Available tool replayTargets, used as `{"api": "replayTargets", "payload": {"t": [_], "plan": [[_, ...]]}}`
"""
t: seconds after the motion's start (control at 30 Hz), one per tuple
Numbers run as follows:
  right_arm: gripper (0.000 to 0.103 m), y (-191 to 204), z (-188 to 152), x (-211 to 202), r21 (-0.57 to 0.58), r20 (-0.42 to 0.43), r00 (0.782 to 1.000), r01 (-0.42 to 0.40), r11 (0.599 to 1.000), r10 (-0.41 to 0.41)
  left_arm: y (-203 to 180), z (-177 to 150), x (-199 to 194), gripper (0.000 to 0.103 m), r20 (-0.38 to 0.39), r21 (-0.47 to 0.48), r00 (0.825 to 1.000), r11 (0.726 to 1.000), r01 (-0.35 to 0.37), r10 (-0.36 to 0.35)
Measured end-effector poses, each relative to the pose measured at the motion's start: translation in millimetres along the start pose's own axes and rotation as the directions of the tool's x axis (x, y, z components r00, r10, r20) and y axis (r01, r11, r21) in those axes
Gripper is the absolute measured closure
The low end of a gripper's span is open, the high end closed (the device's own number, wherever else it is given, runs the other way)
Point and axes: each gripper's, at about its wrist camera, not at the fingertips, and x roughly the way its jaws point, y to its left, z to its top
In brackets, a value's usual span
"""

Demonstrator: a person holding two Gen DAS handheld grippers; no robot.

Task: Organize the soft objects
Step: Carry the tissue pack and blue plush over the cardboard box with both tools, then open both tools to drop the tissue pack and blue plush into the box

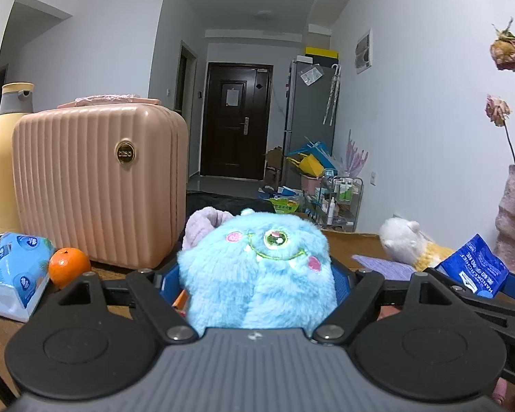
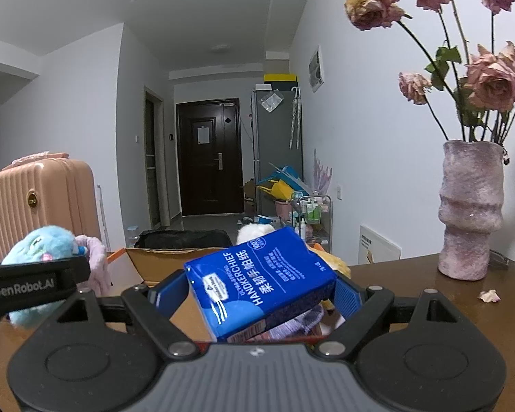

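Observation:
My left gripper (image 1: 257, 274) is shut on a fluffy light-blue monster plush (image 1: 261, 267), held above the brown table with its face toward the camera. My right gripper (image 2: 257, 292) is shut on a blue pack of handkerchief tissues (image 2: 261, 281), tilted between the blue pads. That pack (image 1: 473, 267) and the right gripper show at the right edge of the left wrist view. The blue plush (image 2: 41, 243) and the left gripper's arm appear at the left of the right wrist view. A white and yellow plush (image 1: 408, 243) lies beyond, beside a purple cloth (image 1: 384, 262). An open cardboard box (image 2: 168, 261) sits ahead.
A pink ribbed suitcase (image 1: 99, 185) and a yellow bottle (image 1: 7, 144) stand at the left. An orange (image 1: 68, 266) and a blue tissue pack (image 1: 13, 274) lie near them. A pink vase (image 2: 470, 213) with dried roses stands at the right on the table (image 2: 412, 278). A pale pink cloth (image 1: 206, 223) lies behind the plush.

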Motion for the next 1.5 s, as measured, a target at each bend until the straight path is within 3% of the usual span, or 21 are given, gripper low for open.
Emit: {"api": "replayTargets", "payload": {"t": [0.47,1.17,1.5], "plan": [[0.016,8.5,6.4,30.3,-0.008,-0.006,1.000,-0.004,1.000,0.004,7.5,12.1,42.7,0.021,-0.015,-0.014,1.000,1.000,-0.017,0.016],[0.016,10.9,12.7,79.4,-0.057,-0.065,0.997,0.037,0.998,-0.041,-11.1,12.6,102.7,0.021,-0.064,0.071,0.997,0.997,0.037,-0.033],[0.015,9.7,13.6,82.5,-0.071,-0.089,0.995,0.047,0.996,-0.054,-6.4,11.2,108.9,0.018,-0.077,0.086,0.995,0.994,0.066,-0.059]]}}
